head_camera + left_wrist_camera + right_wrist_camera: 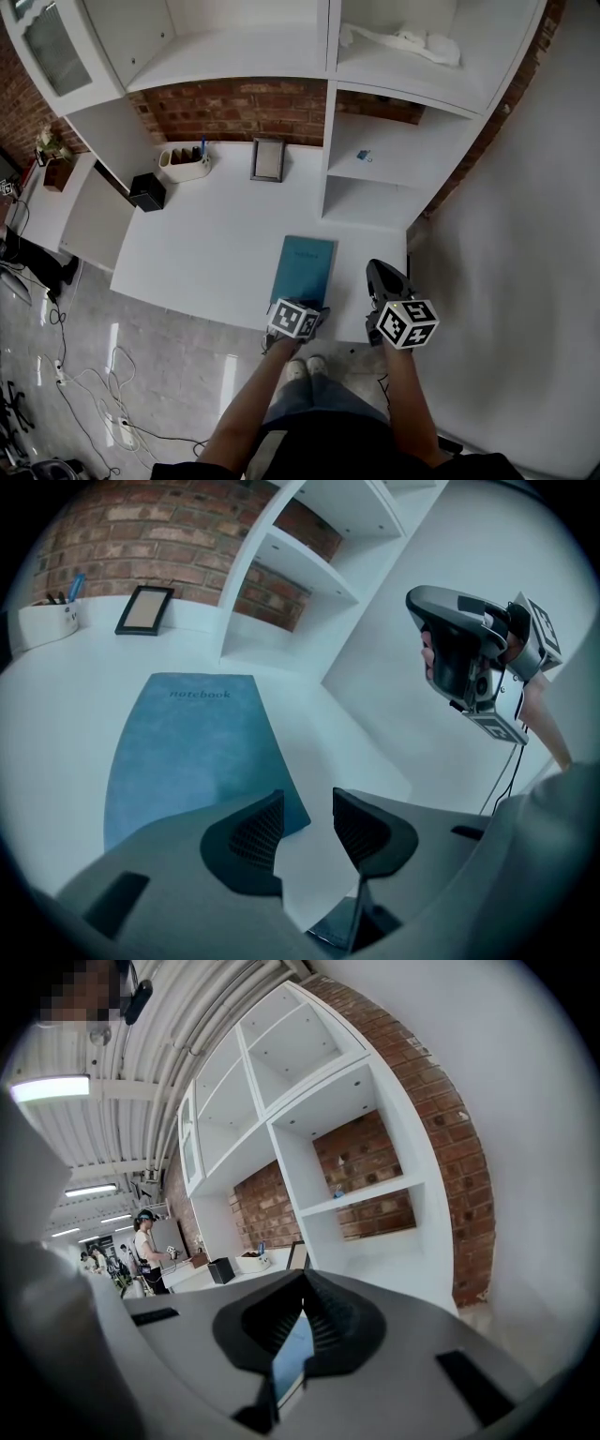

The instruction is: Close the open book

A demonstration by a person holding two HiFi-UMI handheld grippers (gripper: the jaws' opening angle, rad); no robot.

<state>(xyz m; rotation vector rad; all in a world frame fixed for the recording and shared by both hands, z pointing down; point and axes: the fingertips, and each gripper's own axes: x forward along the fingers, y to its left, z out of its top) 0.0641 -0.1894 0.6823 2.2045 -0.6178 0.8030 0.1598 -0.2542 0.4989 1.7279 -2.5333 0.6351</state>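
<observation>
A blue notebook (305,265) lies shut and flat on the white desk (216,244), near its front edge. In the left gripper view its cover (187,752) fills the left middle, with the word "notebook" at the far end. My left gripper (307,808) stands open just off the book's near right corner, nothing between its pads (258,832). The head view shows it (309,309) at the desk's front edge. My right gripper (375,265) hovers to the right of the book, shut and empty (302,1283). It also shows in the left gripper view (459,653).
At the back of the desk stand a white pen holder (184,163), a picture frame (267,158) and a black box (147,191). A white shelf unit (375,159) rises at the desk's right. Cables lie on the floor (84,375). A person (145,1246) stands far off.
</observation>
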